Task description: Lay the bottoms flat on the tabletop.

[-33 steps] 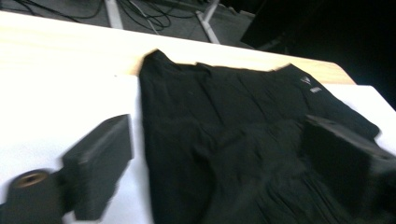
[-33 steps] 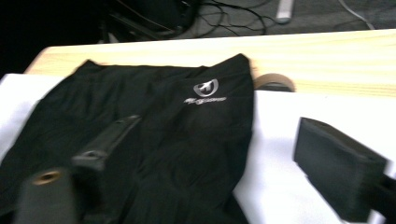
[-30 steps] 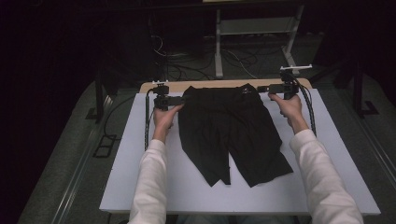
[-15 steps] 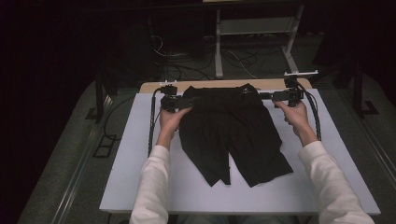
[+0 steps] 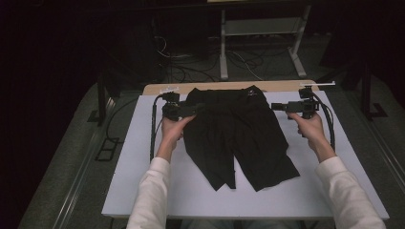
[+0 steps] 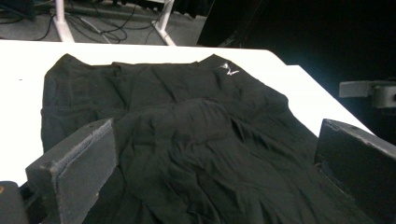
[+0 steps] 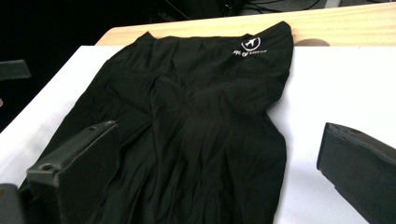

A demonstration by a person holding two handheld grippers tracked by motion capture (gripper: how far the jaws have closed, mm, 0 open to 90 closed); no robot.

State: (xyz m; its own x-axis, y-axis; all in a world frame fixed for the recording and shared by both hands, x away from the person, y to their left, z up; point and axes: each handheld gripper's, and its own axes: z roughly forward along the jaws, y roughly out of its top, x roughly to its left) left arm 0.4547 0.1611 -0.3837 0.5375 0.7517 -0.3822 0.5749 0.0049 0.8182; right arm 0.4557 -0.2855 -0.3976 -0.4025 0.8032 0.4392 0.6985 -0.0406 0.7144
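While one pair of black shorts (image 5: 236,136) lies flat, both grippers' jaws gape empty

Bare white table (image 5: 143,167) left, right and near of the black shorts (image 5: 234,138): we pass freely. Far edge: shorts crowd it.

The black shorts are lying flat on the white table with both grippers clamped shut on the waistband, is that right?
Not quite. The black shorts do lie flat on the white table, but both gripper views show the jaws spread open, gripping nothing.
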